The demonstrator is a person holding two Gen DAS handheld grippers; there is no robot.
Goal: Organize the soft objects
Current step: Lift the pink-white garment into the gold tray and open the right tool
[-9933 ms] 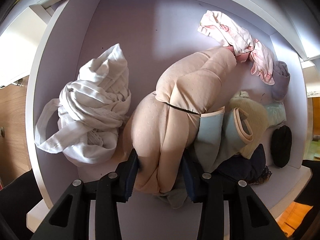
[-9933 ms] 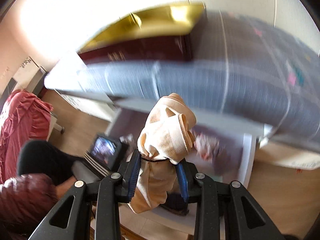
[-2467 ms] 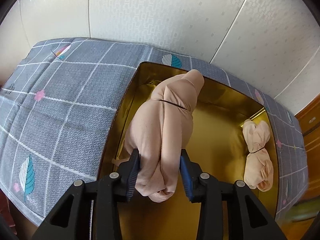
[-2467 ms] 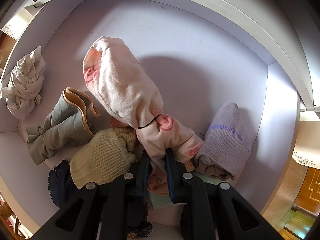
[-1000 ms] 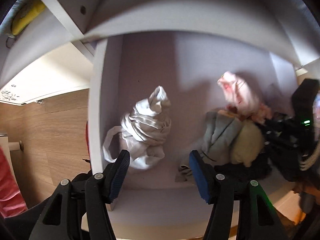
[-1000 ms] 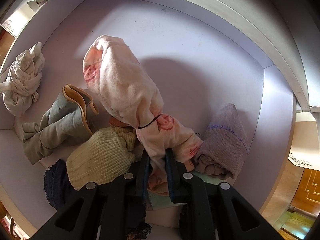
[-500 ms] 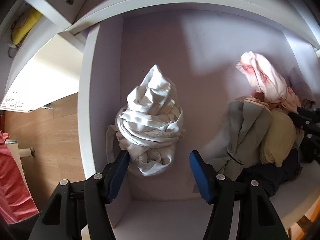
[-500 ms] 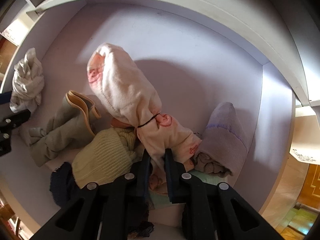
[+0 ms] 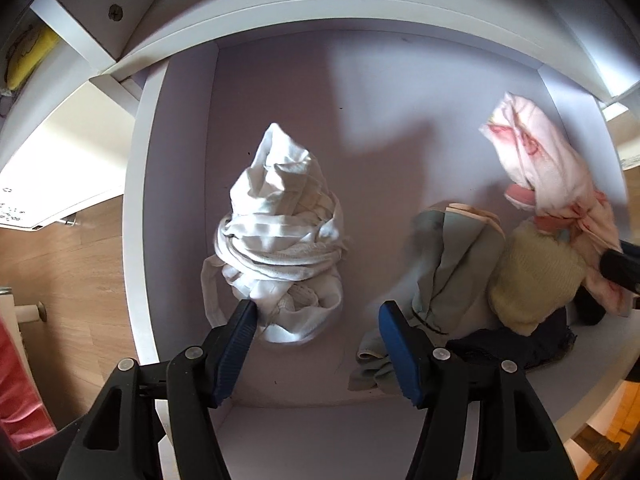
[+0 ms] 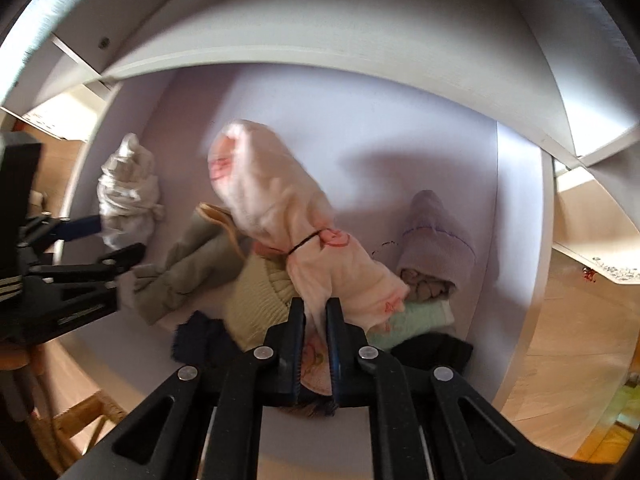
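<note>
Bare drawer floor [image 9: 280, 92] ahead; my open left tongs [image 9: 314, 322] straddle the knotted white cloth bundle [image 9: 280, 236]; right tongs [image 10: 315, 334] clamp the pink printed tied bundle [image 10: 276, 204].

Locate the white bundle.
In the left wrist view the white bundle lies on the drawer floor near its left wall, just ahead of the open left hand-held gripper.

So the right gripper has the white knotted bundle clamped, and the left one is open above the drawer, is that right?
Not quite. The right gripper is clamped on the pink printed bundle, not the white one, as the right wrist view shows. The white knotted bundle lies on the drawer floor, ungripped. The rest holds: the left gripper is open above the drawer.
</note>
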